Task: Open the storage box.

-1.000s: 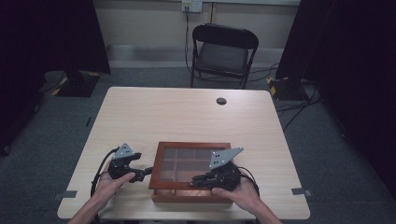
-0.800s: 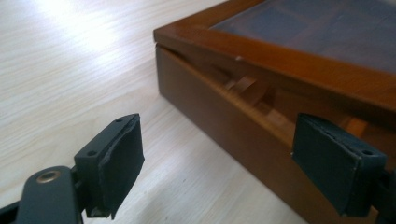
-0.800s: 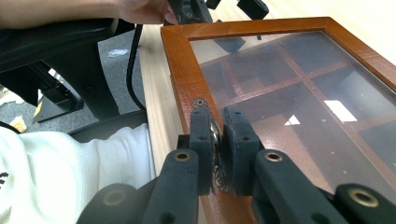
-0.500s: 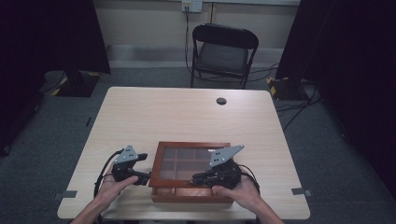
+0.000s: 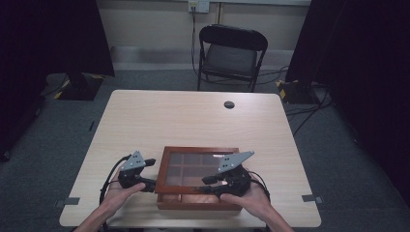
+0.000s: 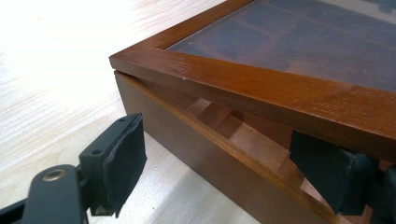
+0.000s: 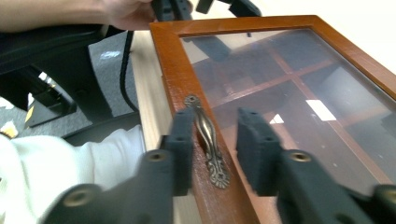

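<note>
A brown wooden box [image 5: 162, 179] with a glass lid [image 5: 196, 164] lies near the table's front edge. In the left gripper view the lid frame [image 6: 261, 88] stands slightly lifted off the box body [image 6: 196, 154] at its corner. My left gripper [image 5: 150, 174] is open at the box's left side. One pad [image 6: 331, 172] sits in the gap under the lid and the other pad [image 6: 123, 163] is outside, over the table. My right gripper [image 7: 217, 140] is open over the lid's front rail, its jaws on either side of the brass handle [image 7: 208, 135].
A small black round object [image 5: 229, 104] lies on the table [image 5: 193, 121] toward the far edge. A black folding chair [image 5: 232, 53] stands behind the table. Cables trail from both grippers over the front edge.
My left gripper has shifted right, up against the box's left side. The right gripper and the box have barely moved.
</note>
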A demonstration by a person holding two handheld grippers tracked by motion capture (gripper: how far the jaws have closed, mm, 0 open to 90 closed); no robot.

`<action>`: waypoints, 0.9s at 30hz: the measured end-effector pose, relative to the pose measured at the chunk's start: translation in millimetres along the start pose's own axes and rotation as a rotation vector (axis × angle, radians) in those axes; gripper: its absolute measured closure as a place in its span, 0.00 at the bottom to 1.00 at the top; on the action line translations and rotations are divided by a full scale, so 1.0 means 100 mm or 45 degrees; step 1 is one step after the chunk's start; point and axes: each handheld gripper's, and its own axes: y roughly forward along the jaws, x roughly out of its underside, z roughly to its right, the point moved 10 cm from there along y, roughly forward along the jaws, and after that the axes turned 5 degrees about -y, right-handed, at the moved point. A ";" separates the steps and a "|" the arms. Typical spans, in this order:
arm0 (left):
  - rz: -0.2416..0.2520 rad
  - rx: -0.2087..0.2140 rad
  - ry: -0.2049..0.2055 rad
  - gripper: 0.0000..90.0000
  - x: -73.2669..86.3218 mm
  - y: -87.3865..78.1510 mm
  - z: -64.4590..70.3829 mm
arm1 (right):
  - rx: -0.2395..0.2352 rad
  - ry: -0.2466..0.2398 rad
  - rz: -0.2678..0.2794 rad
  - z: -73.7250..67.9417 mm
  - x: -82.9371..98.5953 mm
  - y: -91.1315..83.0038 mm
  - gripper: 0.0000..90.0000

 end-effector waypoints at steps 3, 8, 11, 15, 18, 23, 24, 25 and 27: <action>0.018 0.001 -0.013 0.20 -0.02 -0.01 0.00 | 0.024 0.022 0.028 0.03 -0.01 -0.05 0.61; 0.010 0.011 -0.045 0.19 -0.03 -0.01 -0.02 | 0.068 0.060 0.067 0.08 0.02 -0.16 0.50; 0.020 0.009 -0.040 0.19 -0.05 -0.02 -0.01 | 0.090 0.070 0.090 0.11 0.06 -0.22 0.45; 0.046 0.004 -0.048 0.19 -0.09 -0.03 -0.02 | 0.138 0.088 0.107 0.17 0.11 -0.29 0.38; 0.063 0.005 -0.053 0.20 -0.12 -0.04 -0.02 | 0.158 0.101 0.125 0.20 0.14 -0.34 0.35; 0.077 0.006 -0.061 0.19 -0.15 -0.07 -0.03 | 0.195 0.112 0.151 0.25 0.16 -0.42 0.28; 0.076 0.008 -0.067 0.19 -0.16 -0.07 -0.03 | 0.199 0.115 0.160 0.26 0.16 -0.44 0.27; 0.074 0.005 -0.062 0.19 -0.17 -0.08 -0.04 | 0.201 0.122 0.165 0.26 0.17 -0.45 0.25; 0.082 0.011 -0.071 0.19 -0.20 -0.09 -0.04 | 0.215 0.126 0.165 0.29 0.18 -0.46 0.24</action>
